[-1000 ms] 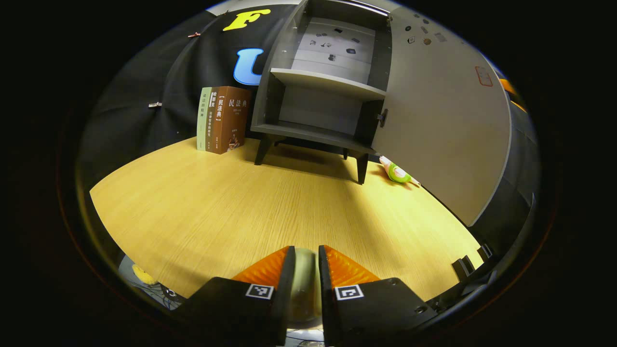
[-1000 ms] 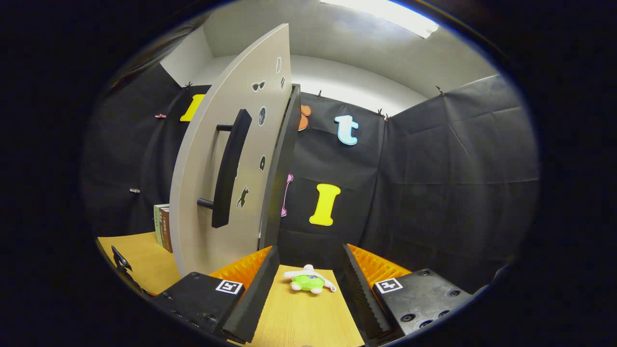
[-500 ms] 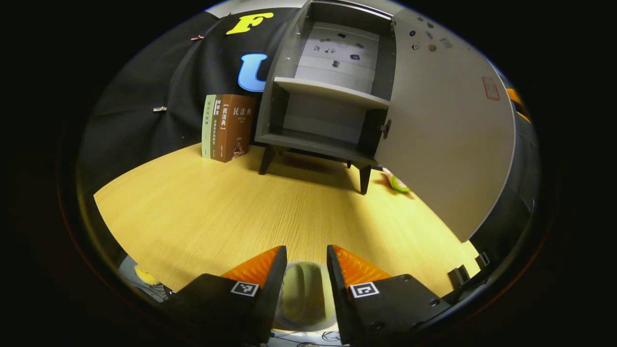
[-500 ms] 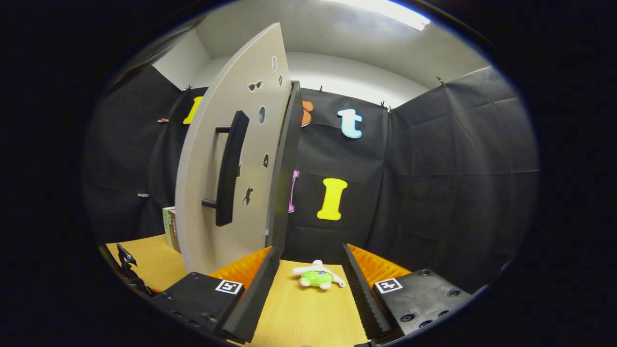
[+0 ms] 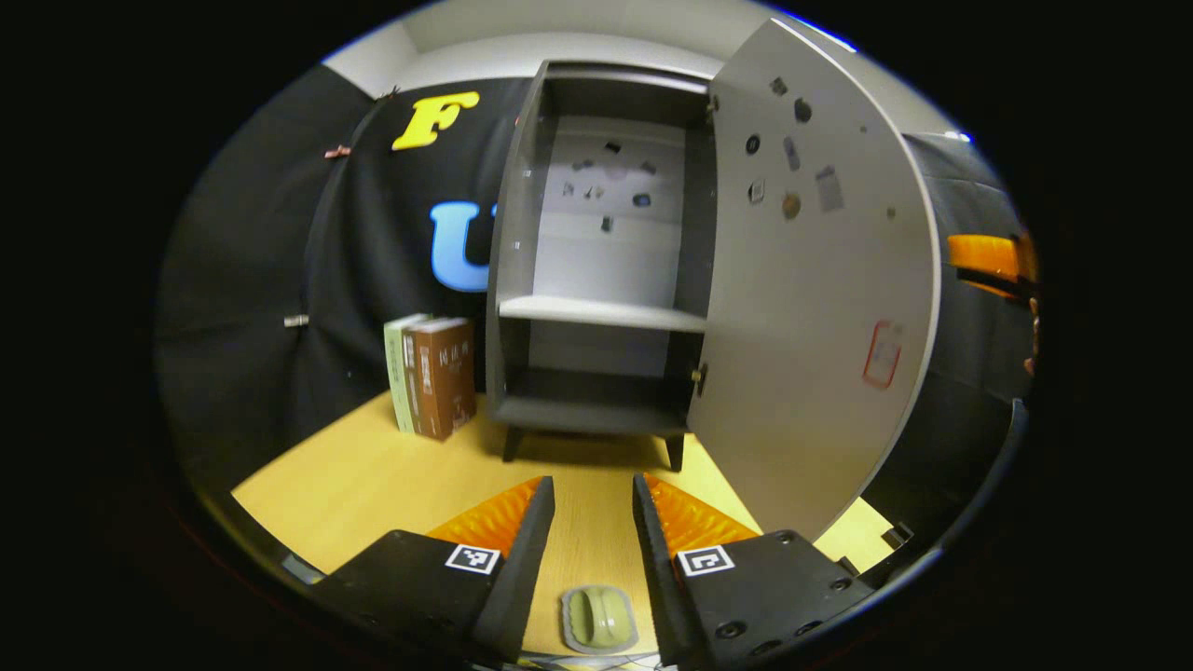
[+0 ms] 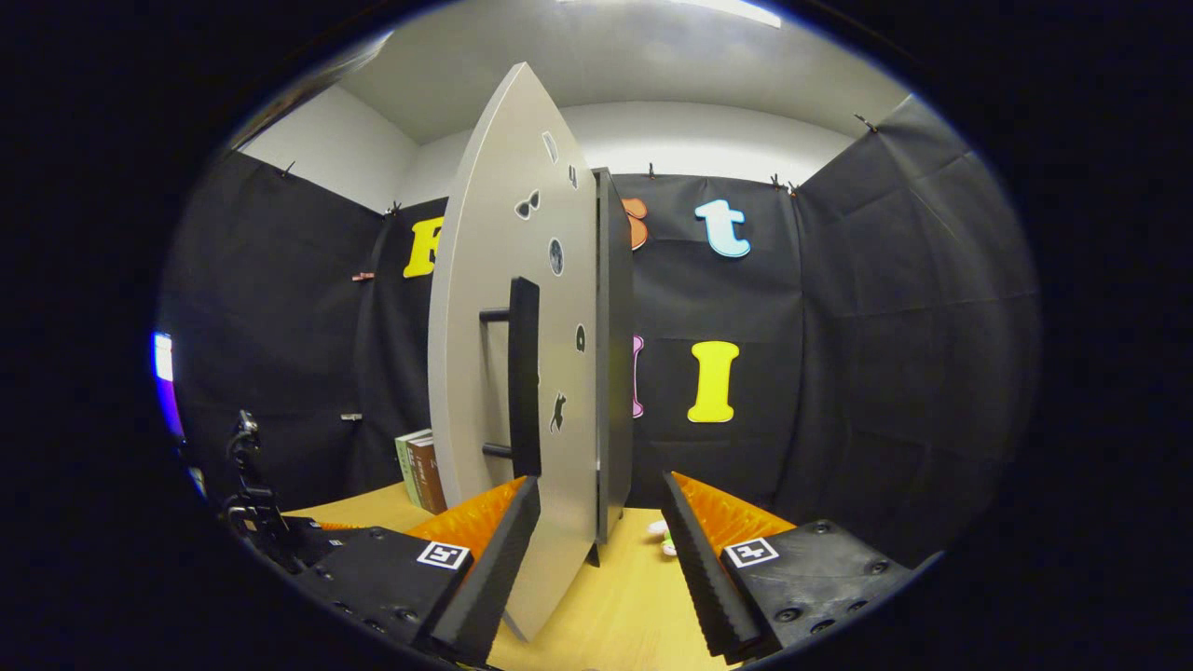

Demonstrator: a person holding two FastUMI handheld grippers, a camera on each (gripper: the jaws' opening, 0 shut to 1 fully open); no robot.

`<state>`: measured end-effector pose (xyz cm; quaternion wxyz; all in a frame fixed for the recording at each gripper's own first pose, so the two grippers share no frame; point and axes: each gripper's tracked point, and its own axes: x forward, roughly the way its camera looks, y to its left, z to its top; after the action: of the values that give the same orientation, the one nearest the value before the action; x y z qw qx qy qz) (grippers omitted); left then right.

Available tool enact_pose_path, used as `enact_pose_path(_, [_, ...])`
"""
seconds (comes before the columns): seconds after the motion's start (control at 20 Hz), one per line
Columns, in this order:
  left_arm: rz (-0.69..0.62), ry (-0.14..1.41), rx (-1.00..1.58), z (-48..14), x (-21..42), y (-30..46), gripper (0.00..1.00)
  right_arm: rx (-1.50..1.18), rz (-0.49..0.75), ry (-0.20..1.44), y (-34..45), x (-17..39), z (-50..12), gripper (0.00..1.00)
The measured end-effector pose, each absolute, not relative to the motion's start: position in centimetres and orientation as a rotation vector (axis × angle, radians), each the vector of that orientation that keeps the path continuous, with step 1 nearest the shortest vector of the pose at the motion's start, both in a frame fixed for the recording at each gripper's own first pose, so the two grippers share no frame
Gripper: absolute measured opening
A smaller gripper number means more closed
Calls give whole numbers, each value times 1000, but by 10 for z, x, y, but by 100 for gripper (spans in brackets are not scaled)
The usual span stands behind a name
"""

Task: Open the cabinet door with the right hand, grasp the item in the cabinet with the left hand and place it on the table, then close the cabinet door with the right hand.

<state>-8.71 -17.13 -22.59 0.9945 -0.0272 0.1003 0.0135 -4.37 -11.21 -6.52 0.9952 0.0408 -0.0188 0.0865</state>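
The small green item (image 5: 599, 619) lies on the wooden surface (image 5: 373, 475), between the spread fingers of the left tool (image 5: 590, 522), untouched. The right tool (image 6: 596, 531), also released, faces the open cabinet door (image 6: 503, 373).

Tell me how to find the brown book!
Find the tall grey cabinet with its door swung open. Two books stand upright on the table just left of it. The brown book is the one nearer the cabinet, beside the pale green book.

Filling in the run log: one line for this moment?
door: open | item: on table | left gripper: open | right gripper: open, by door
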Motion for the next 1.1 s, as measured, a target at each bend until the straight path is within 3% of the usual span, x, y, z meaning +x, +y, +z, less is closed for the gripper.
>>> enact_pose_path(0.4, [11,24,58,-84,-119,-164,55,179,338,-106,-74,-27,-27,80])
enact_pose_path(0.45, [21,-2,72,-71,-119,-162,52,187,358,-99,-72,-26,-28,80])
enact_pose_path(0.55, [13,-7,21,-65,-119,-172,55,204,400,-77,-66,-24,-29,82])
enact_pose_path(0.6, [3,-7,-21,-67,-118,-175,51,214,417,-72,-62,-22,-28,83])
enact_pose_path(0.75, [-16,9,-104,-66,-112,-167,51,223,429,-56,-45,-19,-29,83])
enact_pose_path(0.8, [-15,7,-100,-65,-108,-159,55,215,434,-55,-37,-17,-28,83])
enact_pose_path(1.1, [-38,3,-105,-67,-82,-106,56,239,424,-48,28,0,-32,83])
